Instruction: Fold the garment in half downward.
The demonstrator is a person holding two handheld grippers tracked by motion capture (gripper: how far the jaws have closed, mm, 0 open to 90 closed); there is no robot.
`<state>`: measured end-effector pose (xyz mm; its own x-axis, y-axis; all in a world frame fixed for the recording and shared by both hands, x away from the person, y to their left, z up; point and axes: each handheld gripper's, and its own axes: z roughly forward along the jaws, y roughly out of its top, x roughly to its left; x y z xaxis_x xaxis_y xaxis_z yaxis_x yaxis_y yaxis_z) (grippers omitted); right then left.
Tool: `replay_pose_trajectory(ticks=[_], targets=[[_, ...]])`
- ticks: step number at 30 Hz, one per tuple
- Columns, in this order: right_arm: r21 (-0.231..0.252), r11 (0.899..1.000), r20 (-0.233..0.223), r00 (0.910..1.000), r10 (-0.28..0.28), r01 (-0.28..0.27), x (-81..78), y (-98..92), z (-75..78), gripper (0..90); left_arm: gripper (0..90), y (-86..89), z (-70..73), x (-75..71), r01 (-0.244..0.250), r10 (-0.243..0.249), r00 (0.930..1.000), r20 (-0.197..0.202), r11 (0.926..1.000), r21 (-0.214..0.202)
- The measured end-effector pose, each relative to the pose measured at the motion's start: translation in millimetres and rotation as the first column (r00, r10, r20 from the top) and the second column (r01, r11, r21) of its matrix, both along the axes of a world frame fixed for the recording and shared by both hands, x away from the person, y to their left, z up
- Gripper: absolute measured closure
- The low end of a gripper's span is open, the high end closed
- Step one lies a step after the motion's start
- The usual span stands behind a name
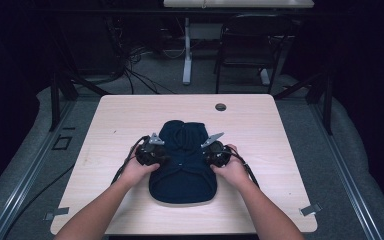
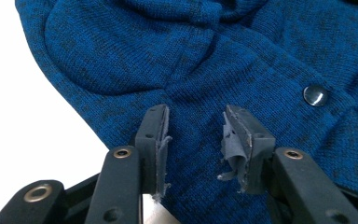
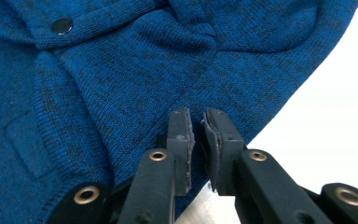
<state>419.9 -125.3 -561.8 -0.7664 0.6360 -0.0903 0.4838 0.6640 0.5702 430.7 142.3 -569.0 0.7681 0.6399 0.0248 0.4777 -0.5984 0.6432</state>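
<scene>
Left tongs [image 2: 193, 140] hanging half-spread over blue knit garment [image 1: 184, 160] edge; right tongs [image 3: 196, 140] pinching opposite hem. Pinching evenly, both sides, advisable before lifting off surface [image 1: 260, 115].

high overview; gripper close-ups sharing blue garment [image 1: 182, 160]

A folded garment [image 1: 184, 165] lies on the worktop [image 1: 260, 125], at the centre of the frame. The left gripper [image 1: 156, 151] sits on the garment's left edge, the right gripper [image 1: 211, 151] on its right edge. A chair [image 1: 250, 42] stands behind the worktop, upper centre-right of the frame.
</scene>
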Motion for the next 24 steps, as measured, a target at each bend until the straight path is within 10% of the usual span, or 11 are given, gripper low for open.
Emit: replay_pose_trajectory(ticks=[24], targets=[[-0.019,0.989,-0.037,0.9885,0.146,-0.147,-45.0,5.5,1.3,84.1,61.7,8.4,0.0,-45.0,0.058,-0.058,0.9981,-0.021,0.9983,0.003]])
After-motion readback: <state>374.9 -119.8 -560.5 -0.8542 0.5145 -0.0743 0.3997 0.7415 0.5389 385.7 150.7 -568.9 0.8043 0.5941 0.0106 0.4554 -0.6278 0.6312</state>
